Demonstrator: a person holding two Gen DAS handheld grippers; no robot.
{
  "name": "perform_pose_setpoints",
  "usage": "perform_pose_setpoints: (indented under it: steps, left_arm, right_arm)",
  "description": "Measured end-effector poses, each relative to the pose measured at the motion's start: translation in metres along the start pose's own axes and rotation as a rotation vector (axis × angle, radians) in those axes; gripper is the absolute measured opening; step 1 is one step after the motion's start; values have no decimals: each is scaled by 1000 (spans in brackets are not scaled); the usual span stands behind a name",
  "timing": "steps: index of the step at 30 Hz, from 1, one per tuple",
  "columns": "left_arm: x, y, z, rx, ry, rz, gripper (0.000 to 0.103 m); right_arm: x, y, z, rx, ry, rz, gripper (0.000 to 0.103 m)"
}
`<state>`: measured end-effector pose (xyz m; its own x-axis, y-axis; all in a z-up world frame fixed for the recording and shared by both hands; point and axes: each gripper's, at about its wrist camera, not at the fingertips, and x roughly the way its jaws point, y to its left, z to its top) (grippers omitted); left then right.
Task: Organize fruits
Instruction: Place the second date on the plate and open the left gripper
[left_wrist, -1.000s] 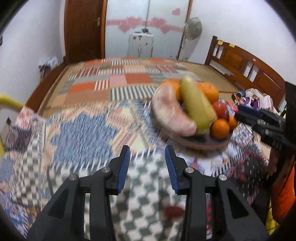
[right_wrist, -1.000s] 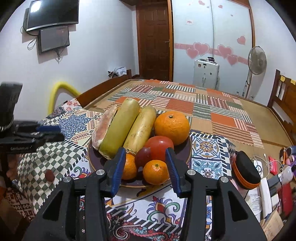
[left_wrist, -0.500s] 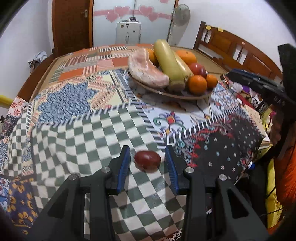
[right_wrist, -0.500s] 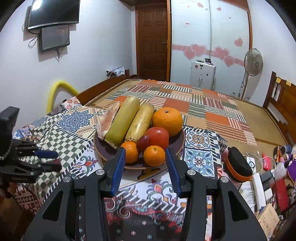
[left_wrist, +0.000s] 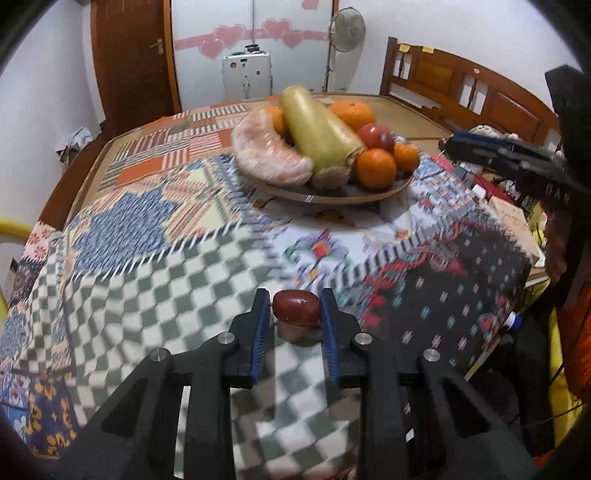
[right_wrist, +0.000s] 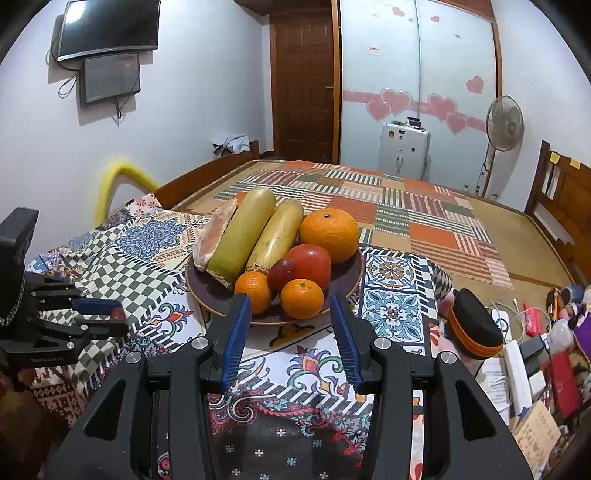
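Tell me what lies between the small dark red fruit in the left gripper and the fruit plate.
Only bare patterned tablecloth lies between the small dark red fruit, which the left gripper is shut on, and the fruit plate. The left wrist view shows it.

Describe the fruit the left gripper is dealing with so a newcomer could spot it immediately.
Start at the round brown plate of fruit on the patchwork cloth, then come toward the camera onto the green-and-white checked patch. There the left gripper has its blue pads closed around a small dark red oval fruit. It is the only fruit off the plate, smaller and darker than the oranges.
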<state>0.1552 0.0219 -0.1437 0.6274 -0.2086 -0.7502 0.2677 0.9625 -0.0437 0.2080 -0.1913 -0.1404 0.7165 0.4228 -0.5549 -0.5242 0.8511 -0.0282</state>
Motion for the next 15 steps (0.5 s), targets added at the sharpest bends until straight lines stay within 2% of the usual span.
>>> perform_pose_setpoints:
  steps: [6,11,15]
  left_arm:
    - [19,-19,37,-19,-37,-34,27]
    - [38,-23,58,-69,-42,-31,27]
    - [44,-26,65,-68,-59,2,27]
  right_arm:
    - [-4,-8,2,15,-25,0,41]
    - [-11,-10,4,14,-57,-21,41]
    - [-13,-13,5,30,-77,-19,41]
